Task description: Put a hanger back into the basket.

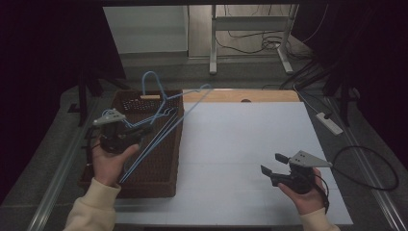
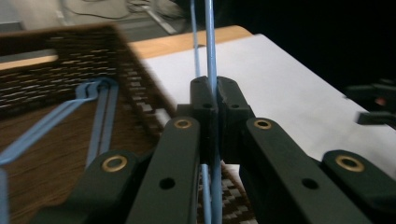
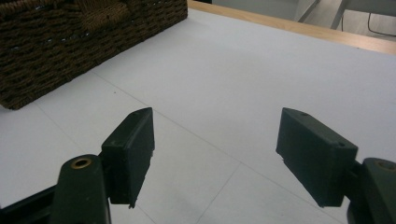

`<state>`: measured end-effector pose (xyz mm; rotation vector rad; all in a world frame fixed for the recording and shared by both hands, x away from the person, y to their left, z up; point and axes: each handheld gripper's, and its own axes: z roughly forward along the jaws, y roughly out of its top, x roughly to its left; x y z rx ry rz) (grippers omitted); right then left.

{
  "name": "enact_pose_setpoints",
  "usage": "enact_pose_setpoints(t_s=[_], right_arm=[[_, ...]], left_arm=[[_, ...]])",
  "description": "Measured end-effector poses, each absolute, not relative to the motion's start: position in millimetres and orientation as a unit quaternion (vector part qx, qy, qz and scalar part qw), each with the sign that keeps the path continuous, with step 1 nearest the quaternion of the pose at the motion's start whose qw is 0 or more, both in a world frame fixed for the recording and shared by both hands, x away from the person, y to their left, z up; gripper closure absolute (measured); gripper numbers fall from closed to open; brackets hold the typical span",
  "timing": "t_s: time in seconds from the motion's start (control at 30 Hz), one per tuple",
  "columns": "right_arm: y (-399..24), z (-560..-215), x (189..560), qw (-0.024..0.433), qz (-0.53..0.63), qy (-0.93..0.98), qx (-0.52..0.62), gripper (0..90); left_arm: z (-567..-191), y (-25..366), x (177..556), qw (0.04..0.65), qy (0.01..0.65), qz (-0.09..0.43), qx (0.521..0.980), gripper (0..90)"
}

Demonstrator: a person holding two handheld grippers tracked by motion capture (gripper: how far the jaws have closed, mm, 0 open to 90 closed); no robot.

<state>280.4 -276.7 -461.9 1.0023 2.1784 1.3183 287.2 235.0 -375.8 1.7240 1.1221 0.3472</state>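
A brown woven basket (image 1: pixel 159 180) stands at the left edge of the white worktop (image 1: pixel 240 144), and every place here is told from it. Light-blue wire hangers (image 1: pixel 166 115) lie in it; their long wires run slantwise from its near left corner up across its right wall, and their hooks stick up above its far rim. A small wooden piece (image 1: pixel 150 96) sits at its far wall.

The left tongs (image 1: pixel 144 131) hang over the basket's left half, held in the person's left hand (image 1: pixel 111 161). In the left gripper view the left tongs (image 2: pixel 211 100) are clamped together on blue hanger wire (image 2: pixel 211 42), which passes between the pads and rises on beyond them, out over the basket's right wall toward the worktop. More blue wire (image 2: pixel 95 93) lies down inside the basket.

The right tongs (image 1: pixel 273 163) are well to the right of the basket, low over the bare worktop near its front edge, standing wide apart with nothing between them; the right gripper view shows the basket's corner (image 3: pixel 93 28) far off at upper left.
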Motion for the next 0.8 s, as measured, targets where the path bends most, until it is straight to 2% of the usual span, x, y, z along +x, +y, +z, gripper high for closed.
enact_pose_setpoints(t_s=[0.2, 0.4, 0.8], right_arm=[[-273, -467, 282, 0.202, 0.451, 0.793, 0.356, 28.5], [-273, -468, 282, 0.202, 0.447, 0.795, 0.358, 28.5], [-273, -470, 284, 0.202, 0.441, 0.798, 0.358, 28.5]], left_arm=[[-383, 276, 286, 0.485, 0.498, 0.169, 0.698, 87.0], [-390, 295, 279, 0.469, 0.51, 0.179, 0.699, 87.0], [-408, 295, 285, 0.444, 0.507, 0.165, 0.72, 87.0]])
